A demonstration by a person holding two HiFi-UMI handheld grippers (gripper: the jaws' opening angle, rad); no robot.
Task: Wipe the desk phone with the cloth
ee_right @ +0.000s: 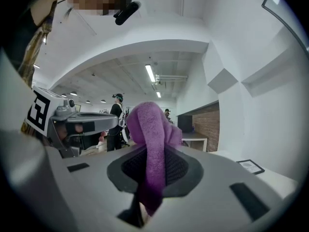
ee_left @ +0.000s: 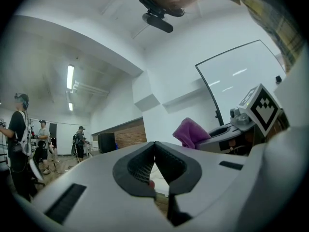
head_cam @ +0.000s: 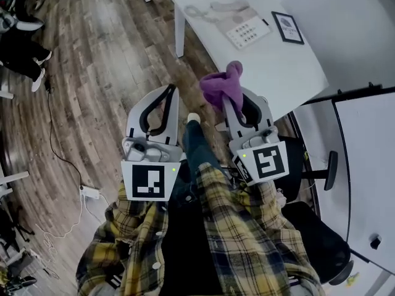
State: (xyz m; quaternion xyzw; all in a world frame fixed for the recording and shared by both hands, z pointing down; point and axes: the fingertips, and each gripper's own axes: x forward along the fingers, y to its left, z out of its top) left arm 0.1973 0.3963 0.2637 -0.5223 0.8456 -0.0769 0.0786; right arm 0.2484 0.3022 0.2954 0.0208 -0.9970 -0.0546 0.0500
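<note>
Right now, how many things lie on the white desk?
2. The desk phone lies near the left edge of the desk; a black-framed card lies just right of it. More may be hidden beyond the frame.

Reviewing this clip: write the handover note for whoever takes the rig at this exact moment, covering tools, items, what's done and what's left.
Left tool: shut, holding nothing, raised in front of the person's chest.
Right tool: shut on the purple fluffy cloth, which bunches up above the tips.
The white desk phone lies on the white table, ahead and to the right. Neither tool is near it.
Done: the cloth is in the grip.
Left: carry the cloth to the phone and wipe it. The cloth is not yet touching the phone.
</note>
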